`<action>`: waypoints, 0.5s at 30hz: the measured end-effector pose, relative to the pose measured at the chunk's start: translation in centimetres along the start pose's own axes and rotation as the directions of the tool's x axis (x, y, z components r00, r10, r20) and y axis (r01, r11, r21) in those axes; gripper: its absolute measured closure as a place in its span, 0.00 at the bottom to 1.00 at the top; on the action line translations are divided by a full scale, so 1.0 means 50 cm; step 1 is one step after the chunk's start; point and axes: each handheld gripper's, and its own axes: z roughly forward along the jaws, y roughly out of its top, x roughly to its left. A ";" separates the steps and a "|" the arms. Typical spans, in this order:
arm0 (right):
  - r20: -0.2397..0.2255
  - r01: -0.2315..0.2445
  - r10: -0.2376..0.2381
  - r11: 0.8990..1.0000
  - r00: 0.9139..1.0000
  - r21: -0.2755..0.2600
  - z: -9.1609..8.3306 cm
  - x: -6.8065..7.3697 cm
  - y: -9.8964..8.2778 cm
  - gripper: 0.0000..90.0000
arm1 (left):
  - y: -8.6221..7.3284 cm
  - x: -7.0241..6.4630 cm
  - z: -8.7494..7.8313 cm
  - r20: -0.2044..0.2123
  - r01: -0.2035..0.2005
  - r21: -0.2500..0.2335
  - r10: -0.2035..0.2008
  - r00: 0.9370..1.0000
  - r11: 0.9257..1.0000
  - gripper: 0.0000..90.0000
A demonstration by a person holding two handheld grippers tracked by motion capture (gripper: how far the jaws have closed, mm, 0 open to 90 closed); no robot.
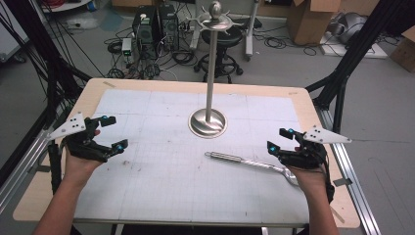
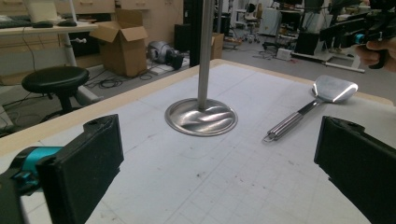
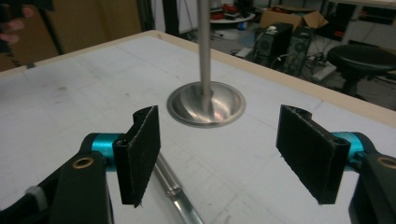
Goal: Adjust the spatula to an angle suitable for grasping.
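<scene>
A steel utensil stand [image 1: 208,122] with a round base and a tall pole stands at the middle of the table; its base also shows in the left gripper view [image 2: 201,116] and the right gripper view [image 3: 206,103]. A steel spatula [image 1: 244,160] lies flat to the right of it, handle toward the stand. My right gripper [image 1: 277,139] hovers open over the spatula's blade end, and the handle [image 3: 175,191] passes under its left pad with nothing between the pads. My left gripper [image 1: 115,132] is open and empty at the table's left, facing the stand [image 2: 219,172] and the spatula [image 2: 303,109].
A white gridded mat [image 1: 147,161] covers the wooden table [image 1: 88,93]. Beyond the far edge stand a black stool [image 1: 220,58], computer towers [image 1: 154,27] and cardboard boxes [image 1: 308,17]. Black frame posts [image 1: 342,73] flank both sides.
</scene>
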 end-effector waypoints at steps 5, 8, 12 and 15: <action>-0.044 0.012 -0.014 0.999 0.999 -0.029 -0.006 0.012 0.011 0.32 | -0.001 0.003 0.006 0.008 0.007 -0.007 -0.007 1.000 1.000 0.02; -0.059 0.024 -0.027 0.999 0.998 -0.040 -0.011 0.018 0.017 0.29 | -0.002 0.006 0.010 0.009 0.012 -0.010 -0.012 1.000 1.000 0.02; -0.078 0.017 -0.021 0.998 0.997 -0.052 -0.011 0.019 0.015 0.24 | -0.003 0.007 0.012 0.007 0.009 -0.004 -0.009 1.000 1.000 0.02; -0.085 0.021 -0.024 0.999 0.996 -0.035 -0.003 0.018 0.010 0.23 | -0.003 0.007 0.012 0.010 0.011 -0.006 -0.011 1.000 1.000 0.02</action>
